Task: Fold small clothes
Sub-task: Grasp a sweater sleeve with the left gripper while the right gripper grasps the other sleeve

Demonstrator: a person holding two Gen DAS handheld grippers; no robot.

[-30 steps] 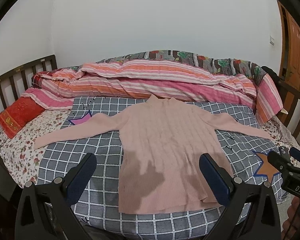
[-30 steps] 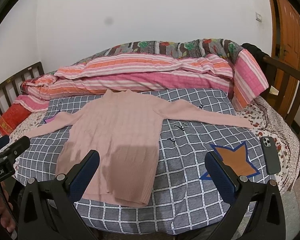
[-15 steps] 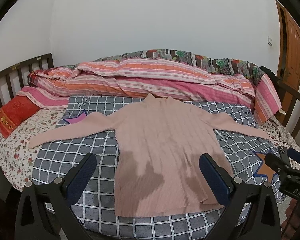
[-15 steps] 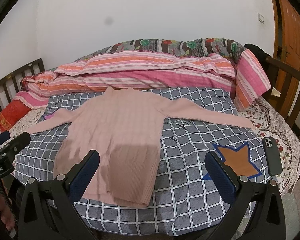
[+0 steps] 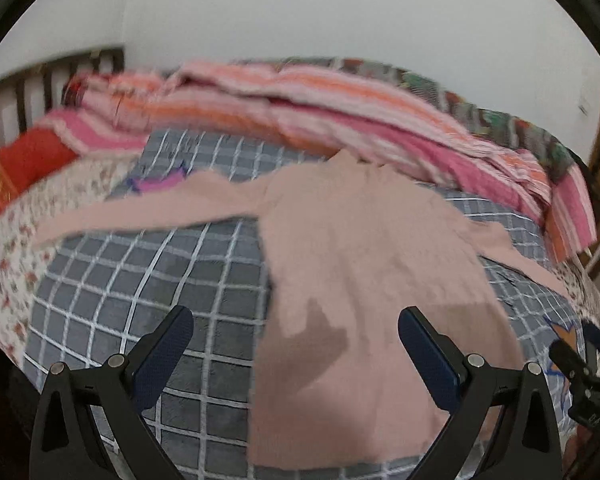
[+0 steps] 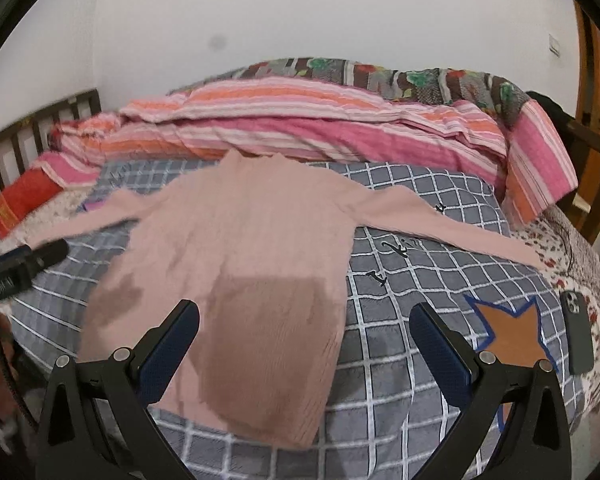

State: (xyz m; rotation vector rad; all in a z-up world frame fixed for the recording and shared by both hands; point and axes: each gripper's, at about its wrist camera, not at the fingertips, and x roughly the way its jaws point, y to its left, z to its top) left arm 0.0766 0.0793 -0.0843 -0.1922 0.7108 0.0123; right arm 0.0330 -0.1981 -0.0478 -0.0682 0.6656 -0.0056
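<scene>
A pale pink knit sweater (image 5: pixel 364 264) lies flat on the grey checked blanket, sleeves spread to both sides, neck toward the far quilt. It also shows in the right wrist view (image 6: pixel 240 256). My left gripper (image 5: pixel 296 340) is open and empty, above the sweater's lower left edge. My right gripper (image 6: pixel 304 332) is open and empty, above the sweater's lower right part. Each gripper's tip shows in the other's view: the right gripper (image 5: pixel 584 364) at the right edge, the left gripper (image 6: pixel 20 264) at the left edge.
A striped pink and orange quilt (image 6: pixel 300 128) is piled along the far side. A red cushion (image 5: pixel 20 168) lies at far left. A dark phone (image 6: pixel 578 332) lies on the floral sheet at right. Wooden bed rails (image 6: pixel 32 136) stand on both sides.
Both grippers have moved forward and down toward the bed, so the sweater looks larger. The left wrist view has swung and is blurred. Both stay open.
</scene>
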